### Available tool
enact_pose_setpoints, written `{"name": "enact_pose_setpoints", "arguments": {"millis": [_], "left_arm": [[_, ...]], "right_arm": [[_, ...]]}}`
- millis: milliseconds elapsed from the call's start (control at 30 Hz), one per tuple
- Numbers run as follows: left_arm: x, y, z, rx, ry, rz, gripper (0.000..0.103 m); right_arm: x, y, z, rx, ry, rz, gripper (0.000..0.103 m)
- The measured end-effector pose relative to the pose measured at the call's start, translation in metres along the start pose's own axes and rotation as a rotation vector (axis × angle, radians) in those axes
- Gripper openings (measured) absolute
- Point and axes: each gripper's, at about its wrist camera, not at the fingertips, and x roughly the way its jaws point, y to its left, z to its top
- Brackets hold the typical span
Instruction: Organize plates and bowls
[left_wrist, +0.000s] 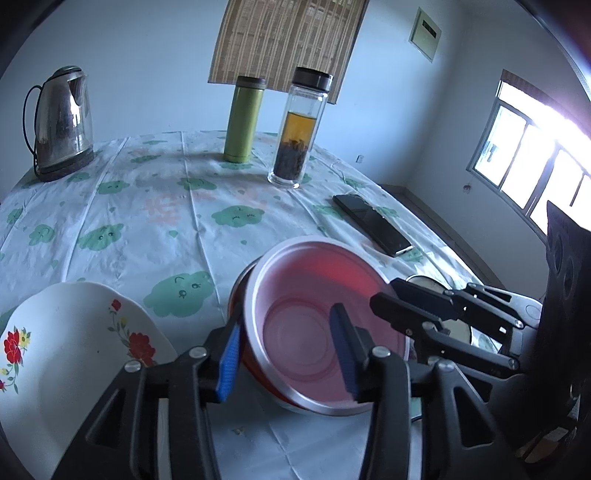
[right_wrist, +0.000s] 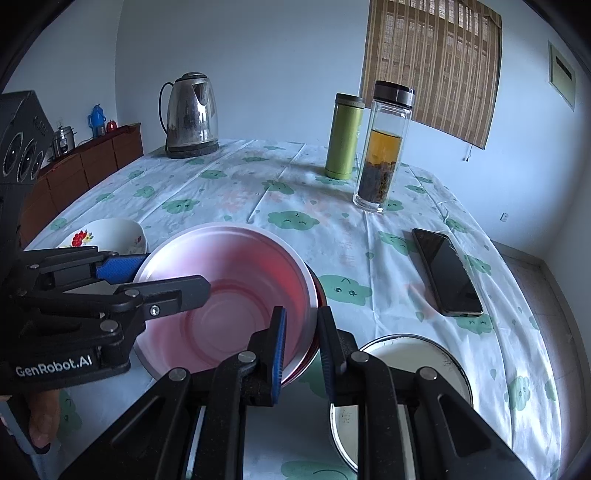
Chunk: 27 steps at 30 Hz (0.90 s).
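Note:
A metal bowl (left_wrist: 306, 280) with a pink inside and red outside sits tilted on the tablecloth, and a second red rim (left_wrist: 236, 291) shows just under it. My left gripper (left_wrist: 288, 314) straddles the bowl's left wall. One blue pad (left_wrist: 229, 362) is outside and the other is inside, and neither presses on the wall, so it is open. My right gripper (right_wrist: 301, 314) is shut on the bowl's (right_wrist: 229, 266) right rim. A flowered white plate (left_wrist: 74, 350) lies left of the bowl. A white enamel dish (right_wrist: 406, 354) lies to its right, under my right gripper.
At the back of the table stand a steel kettle (right_wrist: 190, 114), a green flask (right_wrist: 343, 136) and a glass tea bottle (right_wrist: 384, 147). A black phone (right_wrist: 447, 273) lies to the right. A hand (right_wrist: 40, 417) holds the left gripper (right_wrist: 173, 275). A wooden cabinet (right_wrist: 92, 162) is at the left.

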Motion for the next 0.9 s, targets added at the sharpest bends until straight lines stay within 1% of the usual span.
{"name": "enact_pose_setpoints", "arguments": {"millis": [233, 267, 333, 400, 433, 467, 500, 567, 633, 800, 900], "left_arm": [[-0.0009, 0.0008, -0.0002, -0.006, -0.002, -0.011, 0.046], [-0.0009, 0.0007, -0.0002, -0.004, -0.002, -0.01, 0.046], [-0.0008, 0.0013, -0.0005, -0.007, -0.001, -0.015, 0.047], [-0.001, 0.0019, -0.0006, -0.012, -0.002, -0.024, 0.048], [-0.0015, 0.0023, -0.0007, -0.014, -0.005, -0.028, 0.049], [-0.0021, 0.0029, -0.0007, -0.016, -0.007, -0.034, 0.053], [-0.0028, 0.0029, -0.0007, -0.018, -0.011, -0.04, 0.054], [-0.0046, 0.0022, -0.0006, -0.015, -0.02, -0.039, 0.058], [-0.0049, 0.0016, -0.0002, -0.013, -0.025, -0.04, 0.06], [-0.005, 0.0015, -0.0001, -0.013, -0.026, -0.041, 0.06], [-0.0056, 0.0013, -0.0001, -0.013, -0.033, -0.042, 0.066]], "right_arm": [[-0.0011, -0.0029, -0.0023, 0.015, -0.014, 0.019, 0.022], [-0.0012, -0.0029, -0.0024, 0.016, -0.014, 0.022, 0.024], [-0.0017, -0.0027, -0.003, 0.019, -0.016, 0.037, 0.029], [-0.0032, -0.0018, -0.004, 0.016, -0.024, 0.037, 0.039], [-0.0043, -0.0014, -0.0047, 0.014, -0.028, 0.036, 0.043], [-0.0058, -0.0009, -0.0055, 0.013, -0.037, 0.034, 0.049], [-0.0074, -0.0006, -0.0062, 0.014, -0.045, 0.032, 0.051], [-0.0086, -0.0006, -0.0068, 0.014, -0.052, 0.033, 0.052], [-0.0088, -0.0008, -0.0071, 0.015, -0.052, 0.034, 0.052], [-0.0092, -0.0006, -0.0075, 0.015, -0.054, 0.035, 0.052], [-0.0095, 0.0006, -0.0082, 0.011, -0.056, 0.035, 0.052]]}}
